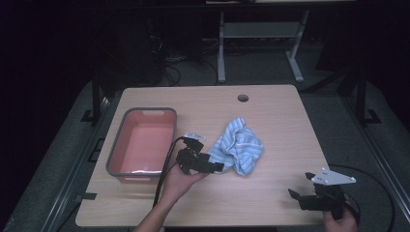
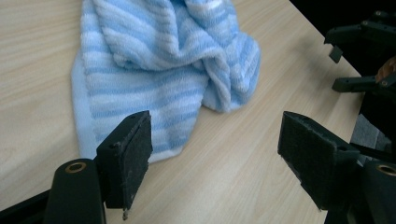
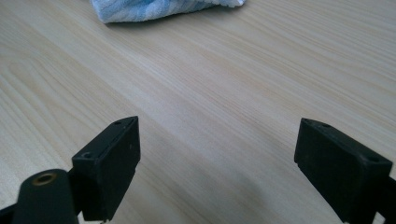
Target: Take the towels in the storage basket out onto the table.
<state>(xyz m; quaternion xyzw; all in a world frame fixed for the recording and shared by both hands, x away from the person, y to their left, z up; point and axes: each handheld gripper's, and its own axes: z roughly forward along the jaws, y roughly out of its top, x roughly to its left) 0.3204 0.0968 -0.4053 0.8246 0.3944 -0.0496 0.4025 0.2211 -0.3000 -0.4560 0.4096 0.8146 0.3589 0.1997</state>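
Both grippers gape wide with nothing held; left gripper (image 2: 215, 154) looks mid-approach, striped towel (image 2: 159, 60) crumpled just past its jaws, so next it nudges forward onto the near edge and pinches.

one striped towel (image 1: 239, 145), one pink bin (image 1: 141, 143), two claws, one table (image 1: 280, 121)
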